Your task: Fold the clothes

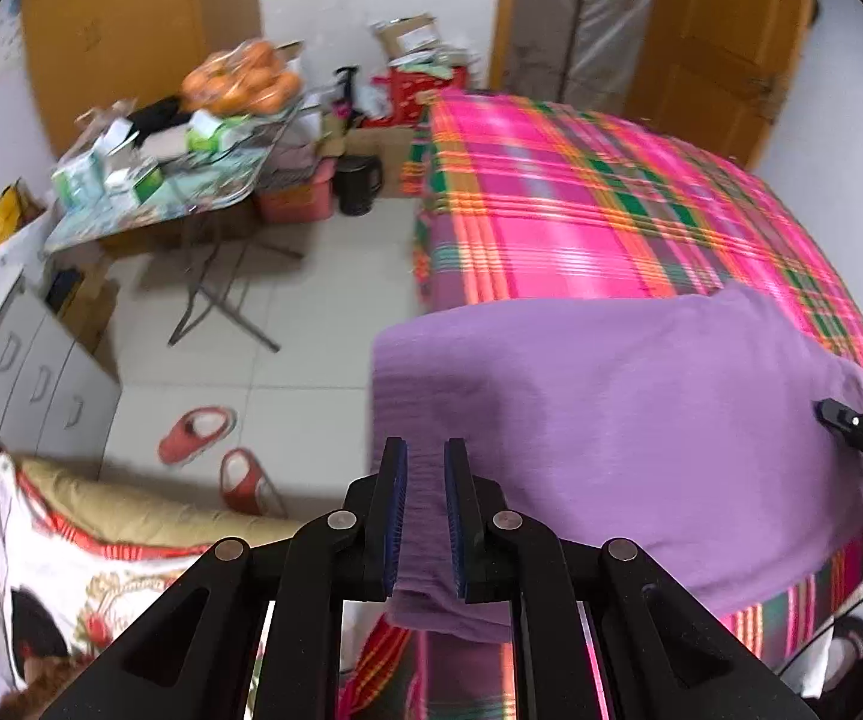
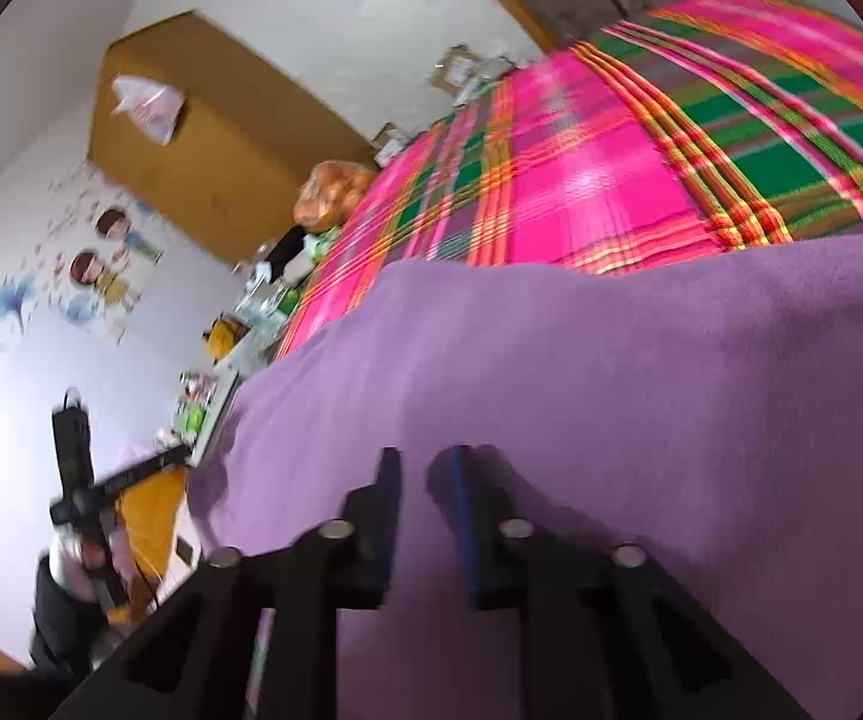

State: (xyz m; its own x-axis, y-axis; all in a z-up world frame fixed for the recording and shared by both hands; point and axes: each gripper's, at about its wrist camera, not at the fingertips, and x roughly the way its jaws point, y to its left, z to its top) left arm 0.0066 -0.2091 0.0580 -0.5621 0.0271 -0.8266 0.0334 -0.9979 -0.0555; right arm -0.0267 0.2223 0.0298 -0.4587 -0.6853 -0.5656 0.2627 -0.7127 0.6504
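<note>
Purple garment [image 1: 611, 420]: plain lilac knit, soft, faintly ribbed. Spread across the near end of the plaid-covered bed [image 1: 581, 198], upper edge straight, near-left corner bunched and drooping over the bed's edge. Surface smooth, few wrinkles.

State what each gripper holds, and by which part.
The left gripper pinches the purple garment at a bunched near edge. The right gripper has the same cloth between its fingers; whether it grips cannot be told.
</note>
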